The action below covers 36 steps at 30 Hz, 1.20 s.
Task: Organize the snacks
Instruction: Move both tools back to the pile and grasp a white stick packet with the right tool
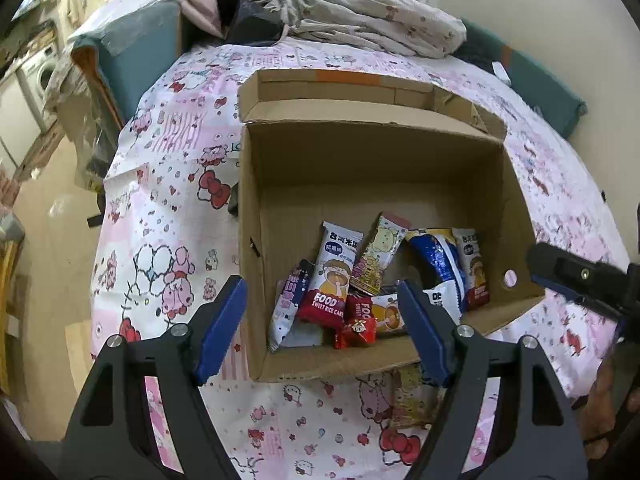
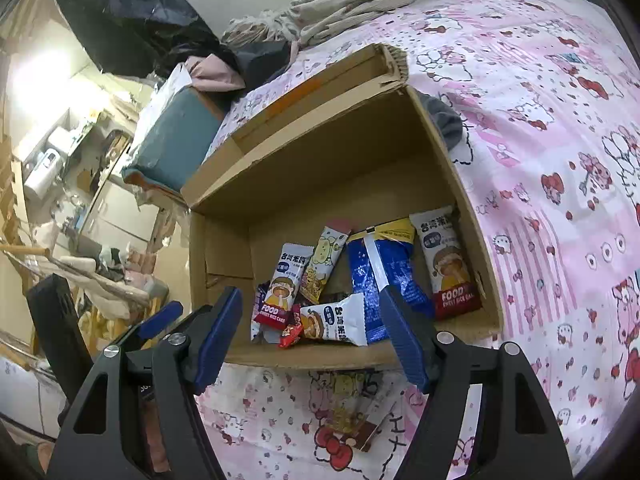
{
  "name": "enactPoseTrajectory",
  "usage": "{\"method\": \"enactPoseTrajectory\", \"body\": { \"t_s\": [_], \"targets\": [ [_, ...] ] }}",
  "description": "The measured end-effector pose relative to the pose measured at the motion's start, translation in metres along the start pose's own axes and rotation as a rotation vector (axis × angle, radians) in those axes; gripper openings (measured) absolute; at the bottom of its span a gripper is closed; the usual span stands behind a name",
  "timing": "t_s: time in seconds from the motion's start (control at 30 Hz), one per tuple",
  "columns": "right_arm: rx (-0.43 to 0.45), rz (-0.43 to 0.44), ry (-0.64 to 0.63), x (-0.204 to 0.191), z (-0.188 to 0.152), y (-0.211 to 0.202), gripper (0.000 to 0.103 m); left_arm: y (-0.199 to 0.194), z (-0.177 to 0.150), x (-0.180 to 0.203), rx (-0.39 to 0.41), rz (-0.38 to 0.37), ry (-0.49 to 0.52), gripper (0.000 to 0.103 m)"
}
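Blue ribbed jaws apart, empty; glossy snack packets (image 1: 340,280) in corrugated box (image 1: 360,168).

The left gripper (image 1: 322,328) hangs open over a cardboard box (image 1: 376,168); snack packets (image 1: 376,280) lie heaped toward its six o'clock wall.

- The cardboard box (image 1: 372,168) stands open-topped on the bed (image 1: 168,184); its far half is bare floor, free to enter from above.
- The snack packets (image 1: 352,280) crowd the box's near half, against the near and right walls.
- The raised back flap (image 1: 360,96) blocks the far edge.
- Bundled clothes (image 1: 360,12) fill the bed's far edge.
- A flat packet (image 2: 352,412) lies on the bed just outside the near wall.
- The bed left of the box is clear.
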State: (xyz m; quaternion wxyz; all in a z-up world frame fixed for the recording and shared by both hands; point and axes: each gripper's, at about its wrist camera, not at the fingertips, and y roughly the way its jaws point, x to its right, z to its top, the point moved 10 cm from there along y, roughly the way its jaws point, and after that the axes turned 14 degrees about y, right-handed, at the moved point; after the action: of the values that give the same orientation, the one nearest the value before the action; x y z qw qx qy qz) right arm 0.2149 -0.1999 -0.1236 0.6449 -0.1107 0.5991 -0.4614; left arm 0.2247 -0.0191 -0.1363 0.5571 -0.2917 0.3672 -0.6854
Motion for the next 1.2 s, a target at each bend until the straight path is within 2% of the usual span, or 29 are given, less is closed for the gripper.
{"method": "enactPoseTrajectory", "body": {
  "t_s": [0.1, 0.23, 0.33, 0.4, 0.67, 0.77, 1.0, 1.13, 1.2],
  "targets": [
    [0.005, -0.005, 0.011, 0.002, -0.004, -0.006, 0.074, -0.006, -0.001, -0.005, 0.004, -0.002, -0.026, 0.075],
    [0.006, -0.018, 0.008, 0.004, -0.012, -0.013, 0.074, -0.011, -0.008, -0.005, -0.009, -0.004, -0.013, 0.075],
    [0.001, -0.033, 0.004, 0.007, -0.021, -0.019, 0.074, -0.012, -0.017, -0.007, -0.028, -0.017, -0.023, 0.081],
    [0.001, -0.049, -0.008, 0.009, -0.025, -0.024, 0.074, -0.011, -0.025, -0.006, -0.049, -0.039, -0.024, 0.082],
    [-0.017, -0.080, 0.033, 0.033, -0.044, -0.036, 0.074, -0.025, -0.047, -0.014, -0.051, -0.018, -0.056, 0.082],
    [-0.052, -0.116, 0.049, 0.046, -0.056, -0.033, 0.074, -0.024, -0.057, -0.012, -0.073, -0.026, -0.074, 0.082],
    [-0.162, -0.263, 0.144, 0.091, -0.073, -0.012, 0.074, -0.012, -0.083, -0.011, -0.171, -0.046, -0.129, 0.082],
    [-0.226, -0.248, 0.234, 0.103, -0.085, -0.001, 0.074, -0.011, -0.092, -0.014, -0.185, -0.017, -0.120, 0.082],
    [-0.249, -0.249, 0.240, 0.103, -0.089, 0.005, 0.074, -0.011, -0.094, -0.016, -0.190, -0.013, -0.124, 0.082]
  ]
}}
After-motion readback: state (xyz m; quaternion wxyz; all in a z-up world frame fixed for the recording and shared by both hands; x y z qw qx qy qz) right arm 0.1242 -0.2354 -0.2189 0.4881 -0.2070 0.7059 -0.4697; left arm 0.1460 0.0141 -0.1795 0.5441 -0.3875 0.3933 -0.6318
